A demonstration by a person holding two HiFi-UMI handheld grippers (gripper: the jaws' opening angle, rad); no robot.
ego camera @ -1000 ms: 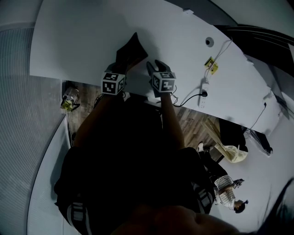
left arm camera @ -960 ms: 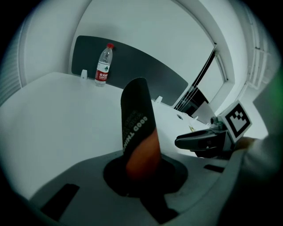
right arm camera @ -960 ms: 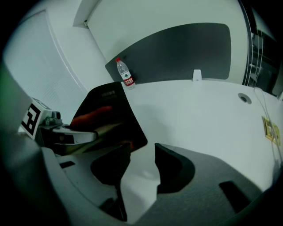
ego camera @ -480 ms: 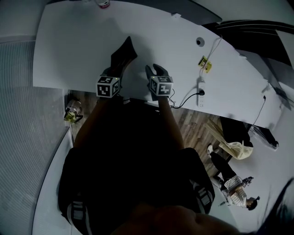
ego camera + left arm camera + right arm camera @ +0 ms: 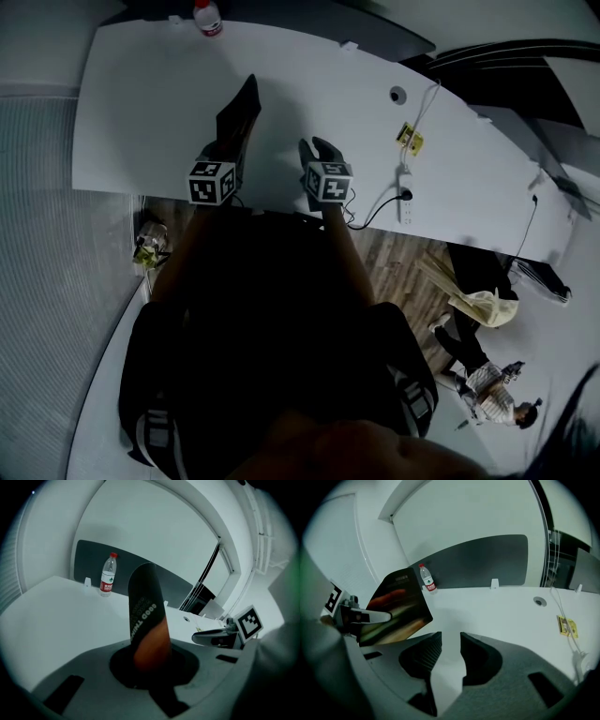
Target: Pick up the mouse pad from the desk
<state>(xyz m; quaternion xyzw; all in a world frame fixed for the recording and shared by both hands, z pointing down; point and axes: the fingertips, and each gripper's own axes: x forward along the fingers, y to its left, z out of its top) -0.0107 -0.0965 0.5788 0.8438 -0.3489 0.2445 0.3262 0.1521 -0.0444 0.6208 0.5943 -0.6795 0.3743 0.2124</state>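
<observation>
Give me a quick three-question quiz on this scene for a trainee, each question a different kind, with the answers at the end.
1. Which gripper holds the mouse pad? A) left gripper B) right gripper C) neither
2. True or false: the water bottle lies on its side on the desk.
3. What is between the right gripper's fingers?

Key
1. A: its fingers are shut on the mouse pad, which is lifted off the desk.
2. False: the water bottle stands upright at the desk's far edge.
3. Nothing: the fingers are closing with only bare desk showing between them.
</observation>
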